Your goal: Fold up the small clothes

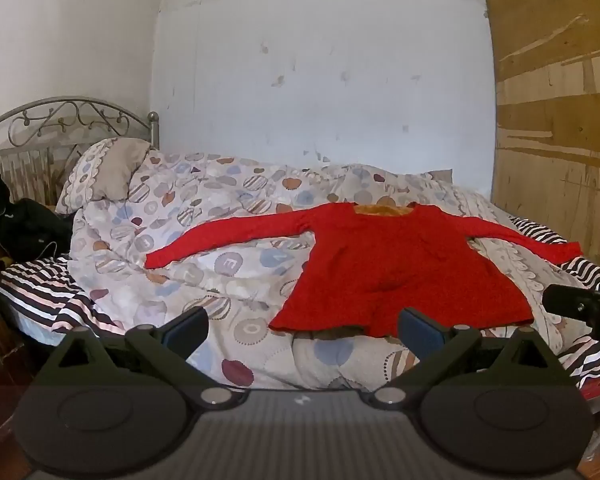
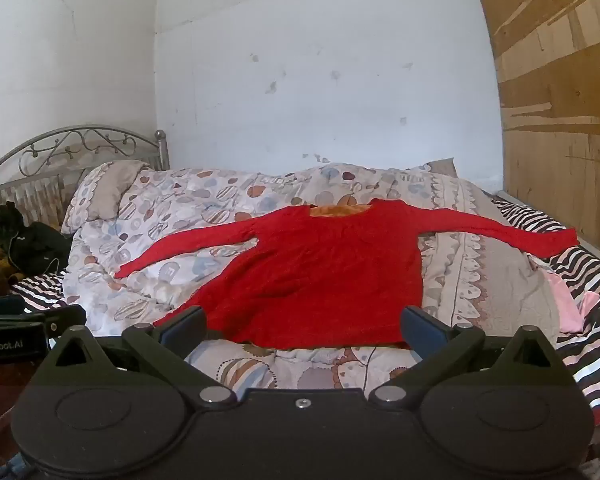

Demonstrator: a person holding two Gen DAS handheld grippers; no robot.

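A red long-sleeved top (image 1: 396,264) lies flat on the patterned quilt (image 1: 220,248), both sleeves spread wide, neck away from me, hem toward me. It also shows in the right wrist view (image 2: 324,272). My left gripper (image 1: 302,326) is open and empty, held above the quilt just before the hem's left corner. My right gripper (image 2: 302,324) is open and empty, in front of the hem's middle. The right gripper's tip shows at the right edge of the left wrist view (image 1: 580,306); the left gripper shows at the left edge of the right wrist view (image 2: 32,328).
A pillow (image 1: 108,172) leans on the metal headboard (image 1: 60,128) at left, with dark items (image 1: 24,224) beside it. A pink garment (image 2: 568,300) lies on the striped sheet (image 2: 596,284) at right. A plywood panel (image 1: 560,100) stands at right, a white wall behind.
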